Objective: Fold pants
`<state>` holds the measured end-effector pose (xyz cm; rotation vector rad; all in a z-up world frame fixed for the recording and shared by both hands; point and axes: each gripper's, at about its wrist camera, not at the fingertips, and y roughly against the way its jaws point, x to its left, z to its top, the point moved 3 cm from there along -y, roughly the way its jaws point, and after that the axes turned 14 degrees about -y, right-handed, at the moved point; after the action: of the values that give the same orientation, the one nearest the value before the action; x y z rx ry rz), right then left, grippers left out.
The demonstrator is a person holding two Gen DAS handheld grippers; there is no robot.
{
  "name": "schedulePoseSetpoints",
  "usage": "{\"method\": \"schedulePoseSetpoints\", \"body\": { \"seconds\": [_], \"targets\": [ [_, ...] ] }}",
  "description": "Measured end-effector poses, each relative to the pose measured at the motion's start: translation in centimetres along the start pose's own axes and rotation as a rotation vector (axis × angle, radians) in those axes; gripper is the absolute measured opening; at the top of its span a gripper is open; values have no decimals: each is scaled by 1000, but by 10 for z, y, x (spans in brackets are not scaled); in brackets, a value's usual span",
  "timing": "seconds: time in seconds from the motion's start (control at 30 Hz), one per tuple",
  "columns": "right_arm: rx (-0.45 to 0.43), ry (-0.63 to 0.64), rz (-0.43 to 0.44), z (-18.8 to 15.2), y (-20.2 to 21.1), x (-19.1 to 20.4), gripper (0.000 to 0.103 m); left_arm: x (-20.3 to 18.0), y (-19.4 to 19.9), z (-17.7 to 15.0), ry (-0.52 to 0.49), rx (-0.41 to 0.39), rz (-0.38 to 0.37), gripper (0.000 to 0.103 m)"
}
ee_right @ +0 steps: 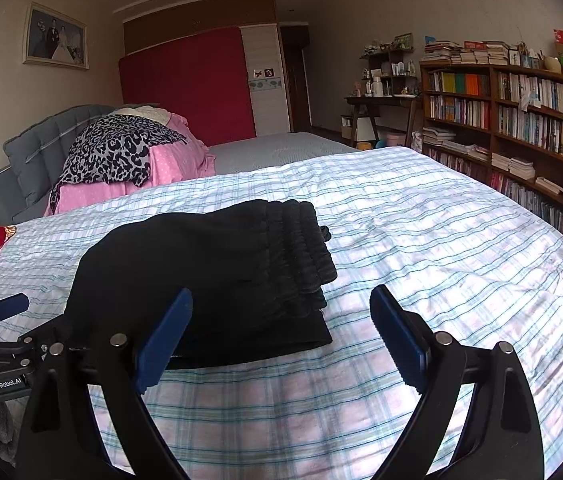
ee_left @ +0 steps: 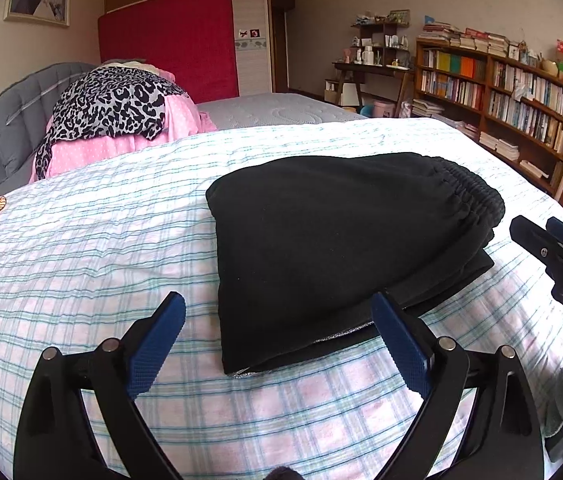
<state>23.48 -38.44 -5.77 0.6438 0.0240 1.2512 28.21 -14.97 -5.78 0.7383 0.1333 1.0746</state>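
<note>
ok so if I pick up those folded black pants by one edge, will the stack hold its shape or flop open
Probably flop open. The black pants look like soft, thick fabric lying in loose layers on the plaid sheet, with nothing holding the fold. The gathered waistband seems the bulkiest part, so it may sag first. Gripping all layers together should keep them together better.

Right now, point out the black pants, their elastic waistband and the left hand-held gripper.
black pants (ee_left: 313,240), left wrist view, middle of the folded top layer.
elastic waistband (ee_right: 301,248), right wrist view, gathered ribbing at the right end.
left hand-held gripper (ee_left: 277,338), left wrist view, midway between its blue fingertips.
</note>
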Motion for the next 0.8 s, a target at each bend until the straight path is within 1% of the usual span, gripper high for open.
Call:
{"method": "schedulePoseSetpoints", "body": {
  "seconds": [0.1, 0.23, 0.43, 0.63, 0.8],
  "targets": [
    [-5, 5, -1, -1, 0, 0, 92, 3, 2, -1, 10, -9, 25, 94],
    [-7, 12, -3, -2, 0, 1, 92, 6, 4, -1, 23, -20, 33, 94],
    [0, 31, -3, -4, -1, 5, 94, 5, 7, 0, 10, -33, 43, 94],
    [41, 79, 21, -9, -6, 15, 95, 1, 7, -2, 2, -28, 48, 94],
    [49, 86, 36, -12, -6, 18, 95, 1, 6, -2, 9, -31, 45, 94]
  ]
}}
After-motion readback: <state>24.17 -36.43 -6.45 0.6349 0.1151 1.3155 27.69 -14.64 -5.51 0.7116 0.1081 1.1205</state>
